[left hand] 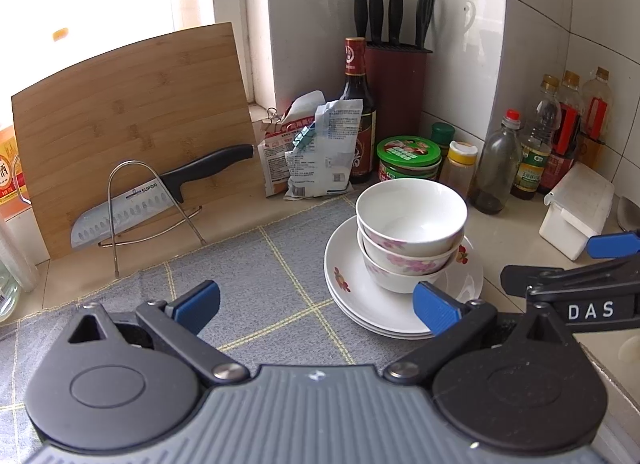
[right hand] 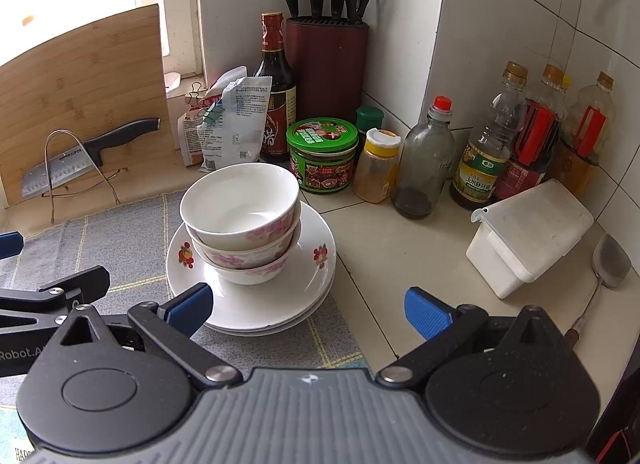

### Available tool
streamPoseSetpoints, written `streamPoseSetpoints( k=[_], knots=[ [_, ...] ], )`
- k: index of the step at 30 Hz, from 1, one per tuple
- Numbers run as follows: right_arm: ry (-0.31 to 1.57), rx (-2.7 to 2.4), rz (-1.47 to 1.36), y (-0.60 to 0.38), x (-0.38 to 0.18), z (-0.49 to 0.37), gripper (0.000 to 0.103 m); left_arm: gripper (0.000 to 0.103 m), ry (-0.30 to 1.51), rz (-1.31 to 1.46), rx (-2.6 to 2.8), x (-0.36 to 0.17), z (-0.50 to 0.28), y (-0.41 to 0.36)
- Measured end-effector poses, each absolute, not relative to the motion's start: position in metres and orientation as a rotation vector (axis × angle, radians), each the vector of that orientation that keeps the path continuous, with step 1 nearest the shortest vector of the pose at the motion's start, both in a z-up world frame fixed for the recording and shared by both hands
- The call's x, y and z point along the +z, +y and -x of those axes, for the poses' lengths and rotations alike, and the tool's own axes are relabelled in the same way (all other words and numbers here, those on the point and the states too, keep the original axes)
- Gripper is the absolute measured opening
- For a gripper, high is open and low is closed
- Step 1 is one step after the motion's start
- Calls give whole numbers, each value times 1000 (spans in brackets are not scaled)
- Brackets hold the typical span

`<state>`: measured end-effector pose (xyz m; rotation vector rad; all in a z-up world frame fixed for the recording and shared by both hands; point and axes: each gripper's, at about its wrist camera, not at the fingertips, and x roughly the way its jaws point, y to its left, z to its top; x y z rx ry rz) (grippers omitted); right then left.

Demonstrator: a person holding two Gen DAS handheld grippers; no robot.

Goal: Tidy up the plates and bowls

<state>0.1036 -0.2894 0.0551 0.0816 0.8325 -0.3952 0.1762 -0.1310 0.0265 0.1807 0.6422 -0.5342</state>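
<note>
From your left wrist camera, your left gripper (left hand: 316, 306) sits low over the grey checked mat (left hand: 248, 280) with its blue-padded fingers spread wide apart and nothing between them. Just beyond the right finger stands the stack of plates (left hand: 348, 284), resting half on the mat's right edge and half on the counter (left hand: 516, 232). Three bowls (left hand: 410, 232) with pink flowers are nested upright on the top plate. At the far right edge your right gripper (left hand: 600, 264) shows only in part, near the plates. Far left, a wooden cutting board (left hand: 132, 112) leans against the window wall, with a knife (left hand: 160, 194) propped in a wire rack (left hand: 132, 204) in front of it. Behind the bowls are clipped packets (left hand: 316, 148), a dark sauce bottle (left hand: 358, 112) and a knife block (left hand: 396, 92) in the corner.

From your right wrist camera, your right gripper (right hand: 308, 310) is also wide open and holds nothing; its left finger overlaps the near rim of the plates (right hand: 320, 264), though you can't tell whether it touches. The bowls (right hand: 240, 224) sit slightly left of the plates' centre. Your left gripper (right hand: 52, 288) enters from the left edge over the mat (right hand: 120, 232). Right of the stack, on the bare counter (right hand: 384, 248), lie a white lidded box (right hand: 528, 232) and a metal spatula (right hand: 604, 268). Behind are a green-lidded jar (right hand: 322, 154), a yellow-capped spice jar (right hand: 378, 164) and several bottles (right hand: 484, 144) along the tiled wall.
</note>
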Motion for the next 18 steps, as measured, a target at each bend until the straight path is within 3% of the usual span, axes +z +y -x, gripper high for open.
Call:
streamPoseSetpoints(
  k=[18],
  knots=[
    [842, -410, -76, -288, 55, -105, 103, 102, 651, -178, -535, 25, -179, -132]
  ],
)
